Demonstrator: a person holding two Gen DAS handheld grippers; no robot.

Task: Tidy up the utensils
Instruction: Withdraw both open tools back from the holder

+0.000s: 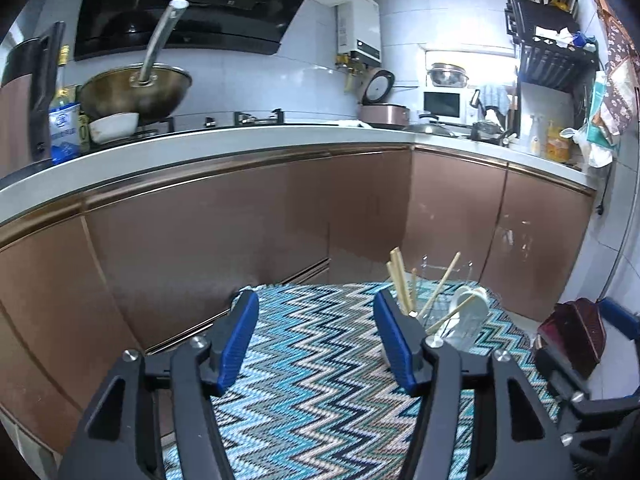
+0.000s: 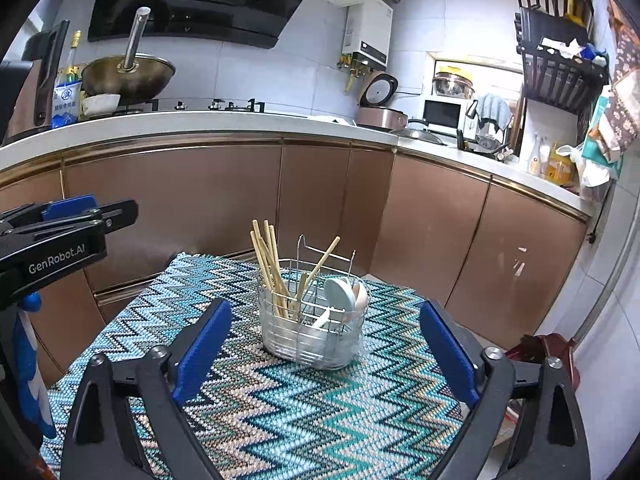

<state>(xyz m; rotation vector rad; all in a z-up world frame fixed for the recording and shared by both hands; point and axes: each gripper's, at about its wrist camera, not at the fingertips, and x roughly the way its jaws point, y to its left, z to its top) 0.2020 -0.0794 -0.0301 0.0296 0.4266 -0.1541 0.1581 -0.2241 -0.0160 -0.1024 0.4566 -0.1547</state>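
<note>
A wire utensil holder (image 2: 314, 330) stands on a small table with a zigzag cloth (image 2: 300, 408). Several wooden chopsticks (image 2: 269, 266) stand in its left part and pale spoons (image 2: 340, 295) lean in its right part. My right gripper (image 2: 326, 354) is open and empty, just in front of the holder. My left gripper (image 1: 316, 340) is open and empty above the cloth (image 1: 312, 380), with the holder (image 1: 448, 312) to its right, partly hidden behind the right finger. The left gripper also shows at the left edge of the right wrist view (image 2: 68, 224).
Brown kitchen cabinets (image 2: 224, 196) run behind the table under a white counter (image 2: 224, 122). A wok (image 2: 128, 74), bottles and a rice cooker (image 2: 380, 114) sit on the counter. A dark red object (image 2: 548, 354) lies on the floor at right.
</note>
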